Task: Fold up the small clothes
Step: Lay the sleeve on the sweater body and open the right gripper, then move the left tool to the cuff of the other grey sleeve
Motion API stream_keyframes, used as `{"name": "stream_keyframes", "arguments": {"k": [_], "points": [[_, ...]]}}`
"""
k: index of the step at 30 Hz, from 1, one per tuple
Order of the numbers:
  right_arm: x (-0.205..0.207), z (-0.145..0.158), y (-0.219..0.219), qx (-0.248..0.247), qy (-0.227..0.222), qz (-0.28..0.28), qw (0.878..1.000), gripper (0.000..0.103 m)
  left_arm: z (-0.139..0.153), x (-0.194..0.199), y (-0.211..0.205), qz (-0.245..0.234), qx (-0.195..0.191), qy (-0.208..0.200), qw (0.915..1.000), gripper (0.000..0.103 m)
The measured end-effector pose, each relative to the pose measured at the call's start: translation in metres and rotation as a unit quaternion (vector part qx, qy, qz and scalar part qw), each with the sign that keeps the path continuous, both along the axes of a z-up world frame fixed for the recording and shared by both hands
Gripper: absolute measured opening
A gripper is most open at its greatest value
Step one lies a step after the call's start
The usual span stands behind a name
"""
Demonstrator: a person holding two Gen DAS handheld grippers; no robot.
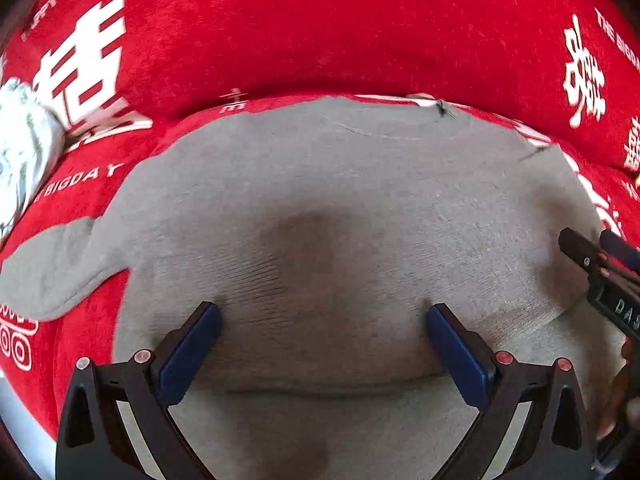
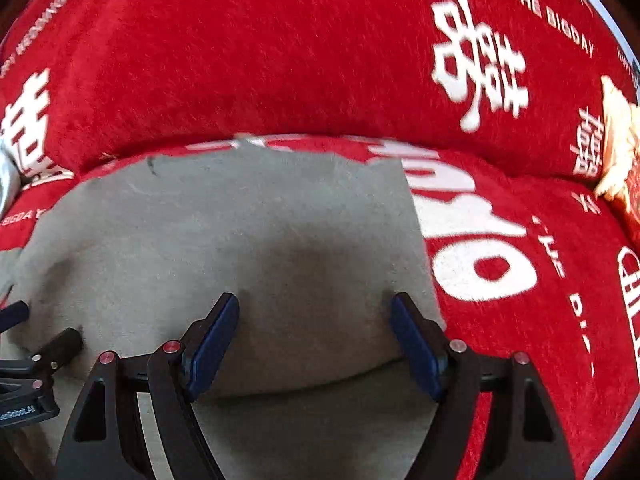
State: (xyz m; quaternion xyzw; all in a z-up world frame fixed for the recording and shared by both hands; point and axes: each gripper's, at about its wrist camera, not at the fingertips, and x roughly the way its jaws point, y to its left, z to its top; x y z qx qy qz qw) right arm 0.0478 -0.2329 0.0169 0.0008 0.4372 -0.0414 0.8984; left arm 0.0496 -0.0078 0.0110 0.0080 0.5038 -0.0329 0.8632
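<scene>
A grey garment (image 1: 320, 208) is lying spread flat on a red cover (image 1: 320, 28) printed with white characters and lettering, and both grippers are hanging just above it, pointing down at the cloth. The left gripper (image 1: 323, 344) is standing with its blue-padded jaws spread wide and nothing caught between them, only the flat grey fabric showing in the gap. The right gripper (image 2: 315, 340) is likewise gaping wide over the garment's right portion, holding nothing, with its right pad sitting just at the cloth's edge. The left wrist view is showing what the other is missing: a sleeve (image 1: 52, 272) trailing off to the left over the red cover, dark loose threads along the far hem, a pale patterned bundle (image 1: 20, 148) at the left edge, and the right gripper's fingers (image 1: 576, 246) poking in from the right. The right wrist view is instead showing the garment's straight right edge (image 2: 418, 224) running down against big white print, a cream-coloured object (image 2: 618, 152) far right, and the left gripper's fingers (image 2: 64, 344) coming in at lower left
</scene>
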Motion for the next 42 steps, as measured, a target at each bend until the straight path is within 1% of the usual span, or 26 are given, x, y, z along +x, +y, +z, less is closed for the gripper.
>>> {"name": "stream_keyframes", "arguments": {"k": [3, 5, 6, 7, 9, 11, 12, 14, 16, 17, 18, 19, 21, 24, 26, 27, 28, 29, 32, 34, 35, 36, 37, 38, 41, 42], "points": [[0.0, -0.002, 0.02, 0.015, 0.002, 0.032, 0.999, 0.081, -0.002, 0.003, 0.004, 0.009, 0.004, 0.004, 0.9999, 0.103], [0.001, -0.011, 0.033, 0.009, 0.017, 0.049, 0.999, 0.082, -0.005, 0.002, 0.005, 0.009, 0.011, 0.006, 0.9999, 0.103], [0.001, -0.016, 0.038, -0.007, 0.021, 0.051, 0.998, 0.082, -0.005, 0.0, 0.005, 0.007, 0.013, 0.002, 0.9999, 0.103], [-0.002, -0.015, 0.04, -0.013, 0.013, 0.05, 0.999, 0.083, -0.003, -0.003, 0.005, 0.008, 0.012, 0.002, 0.9999, 0.103], [-0.005, -0.009, 0.038, -0.003, 0.014, 0.045, 0.999, 0.083, 0.003, -0.009, 0.01, 0.012, -0.001, -0.005, 0.9999, 0.103], [-0.014, 0.0, 0.037, 0.01, -0.011, 0.045, 0.999, 0.083, 0.007, -0.015, 0.014, 0.016, -0.007, -0.012, 0.9998, 0.103], [-0.016, 0.001, 0.04, 0.01, -0.014, 0.047, 0.999, 0.083, 0.007, -0.017, 0.017, 0.019, -0.007, -0.014, 0.9997, 0.103], [-0.017, 0.0, 0.046, 0.013, -0.012, 0.052, 0.998, 0.083, 0.005, -0.017, 0.019, 0.021, -0.006, -0.011, 0.9997, 0.103], [-0.013, -0.01, 0.053, 0.013, 0.012, 0.059, 0.998, 0.082, -0.002, -0.016, 0.02, 0.022, -0.001, -0.001, 0.9998, 0.103], [-0.012, -0.017, 0.058, -0.002, 0.023, 0.059, 0.998, 0.083, -0.003, -0.017, 0.022, 0.023, -0.001, -0.003, 0.9997, 0.103], [-0.015, -0.016, 0.06, -0.011, 0.011, 0.06, 0.998, 0.083, -0.002, -0.018, 0.023, 0.024, -0.002, -0.006, 0.9997, 0.103], [-0.017, -0.014, 0.062, -0.015, 0.01, 0.06, 0.998, 0.083, 0.0, -0.02, 0.024, 0.025, -0.004, -0.006, 0.9997, 0.103], [-0.022, -0.01, 0.063, 0.0, 0.004, 0.06, 0.998, 0.083, 0.005, -0.024, 0.03, 0.029, -0.014, -0.012, 0.9994, 0.103], [-0.028, -0.007, 0.069, 0.006, -0.013, 0.062, 0.998, 0.083, 0.009, -0.029, 0.045, 0.045, -0.016, -0.019, 0.9987, 0.103], [-0.026, -0.016, 0.078, 0.005, 0.006, 0.075, 0.997, 0.085, 0.011, -0.032, 0.06, 0.062, -0.022, -0.02, 0.9976, 0.103], [-0.026, -0.02, 0.083, -0.008, 0.006, 0.077, 0.997, 0.087, 0.012, -0.034, 0.073, 0.077, -0.027, -0.02, 0.9965, 0.103], [-0.027, -0.02, 0.084, -0.013, -0.002, 0.078, 0.997, 0.088, 0.012, -0.036, 0.084, 0.089, -0.032, -0.02, 0.9953, 0.103], [-0.026, -0.02, 0.085, -0.012, 0.0, 0.078, 0.997, 0.088, 0.012, -0.038, 0.098, 0.104, -0.038, -0.02, 0.9937, 0.103], [-0.025, -0.022, 0.079, 0.005, 0.0, 0.074, 0.997, 0.09, 0.011, -0.042, 0.148, 0.159, -0.046, -0.021, 0.9859, 0.103], [-0.026, -0.022, 0.08, 0.004, -0.002, 0.074, 0.997, 0.091, 0.007, -0.044, 0.192, 0.206, -0.06, -0.016, 0.9766, 0.103], [-0.027, -0.022, 0.081, -0.002, -0.003, 0.074, 0.997, 0.091, 0.005, -0.045, 0.206, 0.221, -0.065, -0.015, 0.9729, 0.103], [-0.027, -0.022, 0.082, -0.004, -0.003, 0.074, 0.997, 0.091, 0.002, -0.047, 0.234, 0.254, -0.074, -0.013, 0.9644, 0.103], [-0.027, -0.022, 0.082, -0.005, -0.004, 0.074, 0.997, 0.091, -0.001, -0.049, 0.248, 0.27, -0.078, -0.012, 0.9595, 0.103], [-0.027, -0.022, 0.082, -0.003, -0.004, 0.074, 0.997, 0.091, -0.003, -0.052, 0.269, 0.294, -0.085, -0.014, 0.9518, 0.103], [-0.026, -0.023, 0.083, -0.003, -0.004, 0.073, 0.997, 0.092, -0.013, -0.063, 0.331, 0.365, -0.1, -0.02, 0.9252, 0.103], [-0.026, -0.023, 0.083, -0.005, -0.004, 0.073, 0.997, 0.092, -0.02, -0.067, 0.355, 0.393, -0.107, -0.018, 0.9133, 0.103]]}}
